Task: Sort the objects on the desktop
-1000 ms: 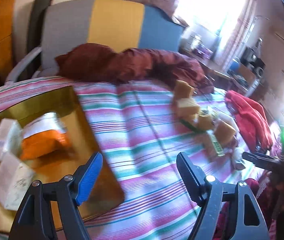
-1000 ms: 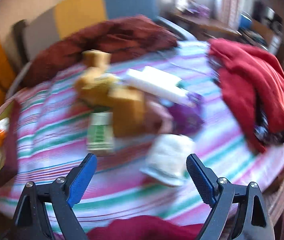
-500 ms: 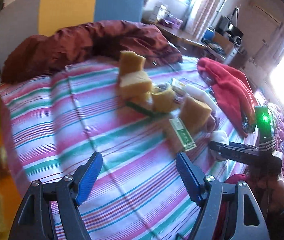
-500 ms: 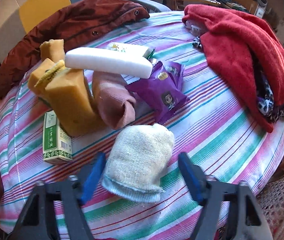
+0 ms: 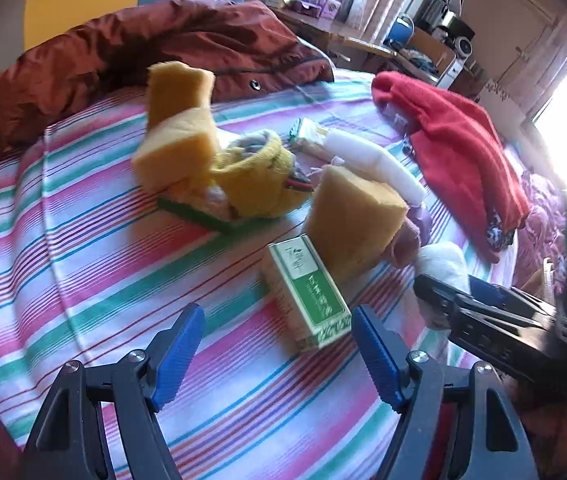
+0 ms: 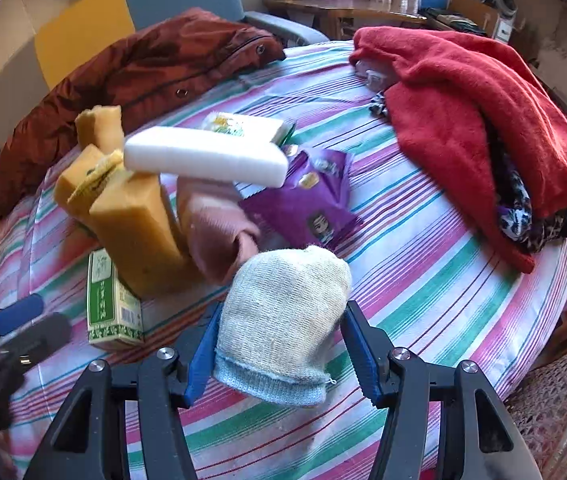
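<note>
A cream knit sock [image 6: 283, 312] with a pale blue cuff lies on the striped cloth [image 6: 423, 280]. My right gripper [image 6: 279, 336] straddles it, jaws closing, and both blue pads touch its sides. In the left wrist view the same sock [image 5: 443, 260] shows white at the right gripper [image 5: 479, 304]. My left gripper [image 5: 275, 320] hangs open above the cloth, just short of a green and white box [image 5: 307, 288]; nothing is between its pads. Behind the box stand yellow sponges [image 5: 351, 216] and a yellow sock [image 5: 259, 180].
A white foam bar [image 6: 203, 158], a pink sock [image 6: 215, 224] and a purple snack bag [image 6: 307, 200] lie in the pile. A red sweater [image 6: 463, 112] covers the right side, a maroon jacket [image 6: 143, 68] the back. The table edge [image 6: 531, 360] runs close on the right.
My left gripper swung right, from the gold tray to the green box. My right gripper came down over the knit sock and its jaws narrowed onto it.
</note>
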The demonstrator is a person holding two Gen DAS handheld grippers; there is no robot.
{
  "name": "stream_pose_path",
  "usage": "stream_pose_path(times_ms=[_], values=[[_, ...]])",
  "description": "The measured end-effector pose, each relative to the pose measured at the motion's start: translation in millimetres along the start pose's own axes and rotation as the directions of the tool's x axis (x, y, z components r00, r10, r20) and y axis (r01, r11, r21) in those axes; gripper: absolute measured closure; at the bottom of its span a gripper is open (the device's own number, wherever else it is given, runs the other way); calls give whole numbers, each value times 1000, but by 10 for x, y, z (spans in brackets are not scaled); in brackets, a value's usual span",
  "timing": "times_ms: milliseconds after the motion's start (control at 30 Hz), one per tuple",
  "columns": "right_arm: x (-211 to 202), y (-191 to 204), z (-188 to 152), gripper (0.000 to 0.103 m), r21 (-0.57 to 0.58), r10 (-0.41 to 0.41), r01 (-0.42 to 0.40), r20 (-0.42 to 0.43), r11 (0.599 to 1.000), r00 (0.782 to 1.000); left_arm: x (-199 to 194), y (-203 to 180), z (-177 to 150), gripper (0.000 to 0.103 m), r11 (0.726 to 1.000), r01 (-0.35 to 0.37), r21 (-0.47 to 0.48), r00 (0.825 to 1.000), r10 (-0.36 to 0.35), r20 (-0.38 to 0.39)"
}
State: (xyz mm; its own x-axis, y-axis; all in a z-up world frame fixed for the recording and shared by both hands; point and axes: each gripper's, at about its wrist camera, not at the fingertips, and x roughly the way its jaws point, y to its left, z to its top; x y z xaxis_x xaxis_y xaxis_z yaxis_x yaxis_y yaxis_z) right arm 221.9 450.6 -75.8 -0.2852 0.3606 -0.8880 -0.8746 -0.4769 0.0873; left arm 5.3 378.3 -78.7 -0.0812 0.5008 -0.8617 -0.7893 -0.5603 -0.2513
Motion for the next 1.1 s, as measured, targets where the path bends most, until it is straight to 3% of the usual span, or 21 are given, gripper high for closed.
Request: stream_pose_path(times_ms=[267, 600, 700, 833, 1100], values=[[-12, -26, 25, 43, 17, 40, -40, -1, 999, 999, 361, -134, 74, 28, 998, -50, 48, 998, 52, -38], [-16, 23, 30, 43, -11, 59, -59, 11, 998, 998, 379, 16, 26, 29, 1000, -22, 8, 1000, 22, -17], [-19, 18, 31, 43, -12, 63, -63, 14, 998, 998, 338, 57, 19, 46, 999, -43, -14, 999, 43, -6], [-13, 37, 27, 43, -23, 64, -64, 13, 998, 998, 256, 176, -31, 60, 998, -23, -63, 1000, 23, -1], [-69, 49, 26, 43, -34, 91, -89, 45, 995, 995, 82, 249, -264, 68, 997, -55, -58, 998, 57, 32]])
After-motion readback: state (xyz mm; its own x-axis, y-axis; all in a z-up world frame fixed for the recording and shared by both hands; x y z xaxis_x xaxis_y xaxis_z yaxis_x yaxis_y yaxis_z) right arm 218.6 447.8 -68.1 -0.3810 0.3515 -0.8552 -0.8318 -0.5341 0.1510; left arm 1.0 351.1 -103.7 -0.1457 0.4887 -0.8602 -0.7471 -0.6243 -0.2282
